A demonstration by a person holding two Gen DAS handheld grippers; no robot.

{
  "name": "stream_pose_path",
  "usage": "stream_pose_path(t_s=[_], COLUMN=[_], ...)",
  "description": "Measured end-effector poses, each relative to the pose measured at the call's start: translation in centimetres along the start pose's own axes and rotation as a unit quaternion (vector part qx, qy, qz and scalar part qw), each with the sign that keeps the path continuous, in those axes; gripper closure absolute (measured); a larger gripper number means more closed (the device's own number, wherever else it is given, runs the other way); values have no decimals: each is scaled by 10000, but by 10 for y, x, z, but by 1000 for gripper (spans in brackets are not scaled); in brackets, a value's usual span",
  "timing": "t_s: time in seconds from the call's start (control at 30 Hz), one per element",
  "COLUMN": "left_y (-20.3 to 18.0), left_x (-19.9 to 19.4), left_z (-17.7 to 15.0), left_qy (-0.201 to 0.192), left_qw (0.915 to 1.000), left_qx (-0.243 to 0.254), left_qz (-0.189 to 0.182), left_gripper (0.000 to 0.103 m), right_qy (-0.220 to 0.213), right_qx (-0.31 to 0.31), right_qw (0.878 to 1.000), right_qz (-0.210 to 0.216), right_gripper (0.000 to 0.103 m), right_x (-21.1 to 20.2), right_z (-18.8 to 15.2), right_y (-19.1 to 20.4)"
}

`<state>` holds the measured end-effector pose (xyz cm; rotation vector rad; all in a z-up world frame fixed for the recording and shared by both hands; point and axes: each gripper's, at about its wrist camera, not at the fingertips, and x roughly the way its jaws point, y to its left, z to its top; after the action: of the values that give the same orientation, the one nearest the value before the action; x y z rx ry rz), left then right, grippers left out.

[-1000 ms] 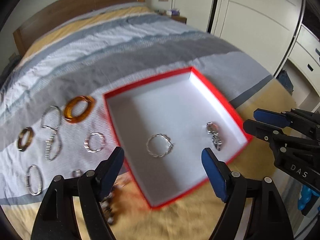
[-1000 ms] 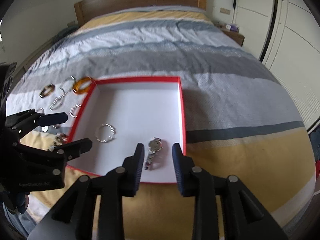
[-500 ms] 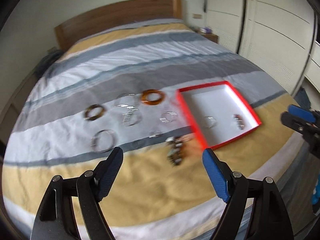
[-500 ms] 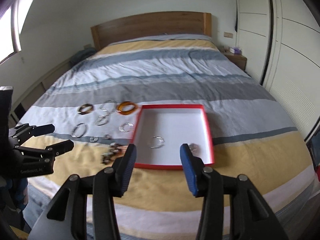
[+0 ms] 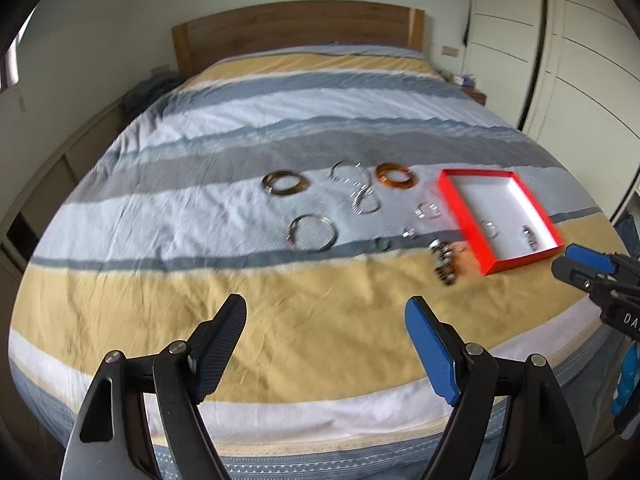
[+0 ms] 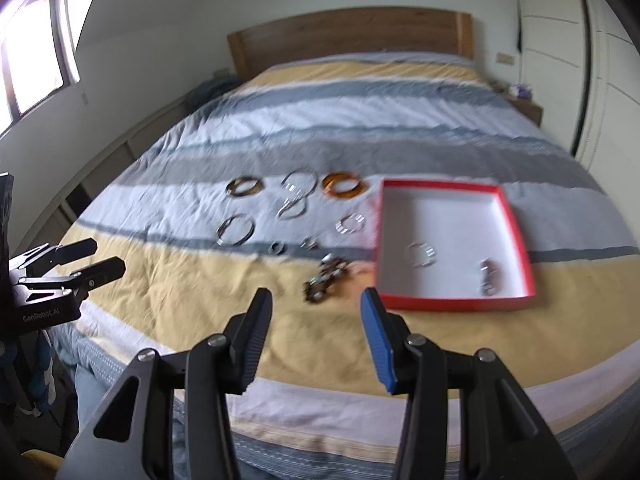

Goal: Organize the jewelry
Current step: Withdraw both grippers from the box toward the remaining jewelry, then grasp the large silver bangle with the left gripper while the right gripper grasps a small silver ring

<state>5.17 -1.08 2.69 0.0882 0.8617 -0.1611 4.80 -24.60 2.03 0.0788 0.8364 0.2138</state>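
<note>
A red box with a white inside lies on the bed and holds a silver bracelet and a watch. Left of it lie an amber bangle, a brown bangle, several silver bracelets and a dark beaded piece. My left gripper is open and empty, well back from the jewelry. My right gripper is open and empty, just short of the beaded piece.
The striped bedspread covers a wide bed with a wooden headboard. White wardrobe doors stand on the right. A nightstand sits by the headboard. A window is on the left wall.
Both grippers have pulled back and up from the red box, so the whole bed shows. The right gripper has opened wider. The jewelry has not moved.
</note>
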Motion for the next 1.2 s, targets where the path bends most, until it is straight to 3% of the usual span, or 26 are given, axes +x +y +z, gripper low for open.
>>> stream_pose_path(t_s=[0.3,0.5,0.73,1.0,1.2], left_y=[27,38,59,72,76], left_x=[61,107,144,178,209], left_z=[-14,-18,-1,35,55], left_qy=[632,1033,1015,824,835], left_qw=[9972,9929,9908,9910,9909], left_qx=[-383,-523,-846,-985,-987], left_qz=[-146,-280,-297,-368,-366], left_gripper=[22,30,49,55,62], right_qy=[629,917,790,824,998], right_qx=[252,362,358,227,163], right_qw=[9977,9951,9962,9963,9948], right_qz=[67,36,8,-49,-101], right_gripper=[59,59,59,60,66], right_x=[73,117,146,186,212], right_z=[-1,4,26,52,57], right_y=[3,3,-1,-2,-4])
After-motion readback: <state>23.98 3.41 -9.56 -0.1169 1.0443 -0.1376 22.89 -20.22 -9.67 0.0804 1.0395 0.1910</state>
